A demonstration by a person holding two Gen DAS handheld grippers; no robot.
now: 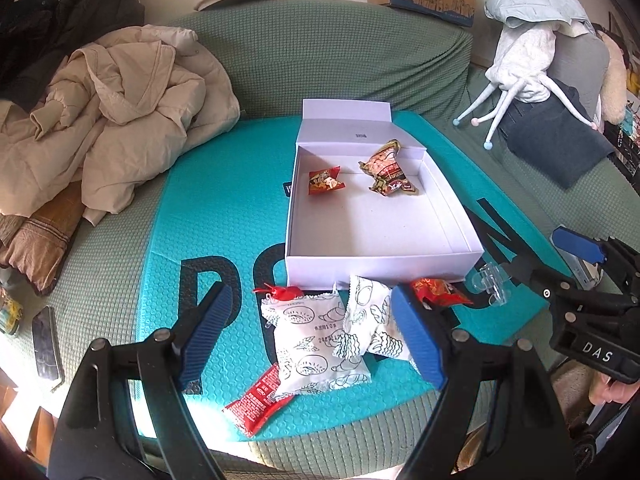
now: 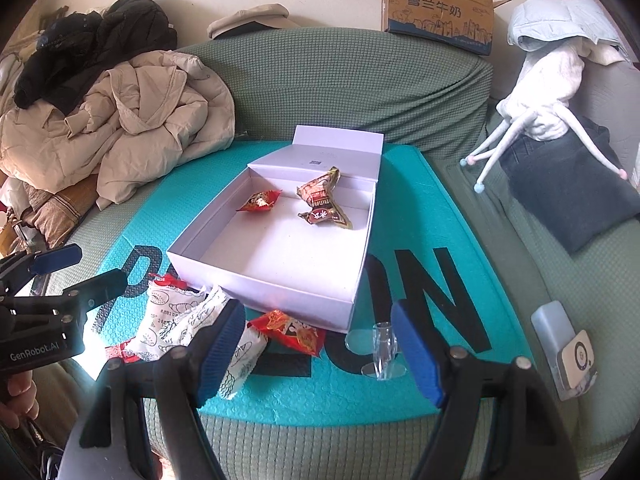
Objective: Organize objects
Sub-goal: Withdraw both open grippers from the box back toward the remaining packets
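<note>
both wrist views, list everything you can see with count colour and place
box: 1, white, open, on the mat
snacks in box: 2, red and brown-red, at the box's far end
white packets: 2, white with line drawings, on the mat in front of the box
red packets: 3, red, among and beside the white packets
clear clip: 1, transparent, on the mat near the box's front corner
mat: 1, teal with black letters, on the sofa
sofa: 1, green
coats: beige and black pile, left on the sofa
cardboard box: 1, brown, on the sofa back
phone: 1, dark, left sofa edge
left gripper: open, over the white packets
right gripper: open, near the clip
</note>
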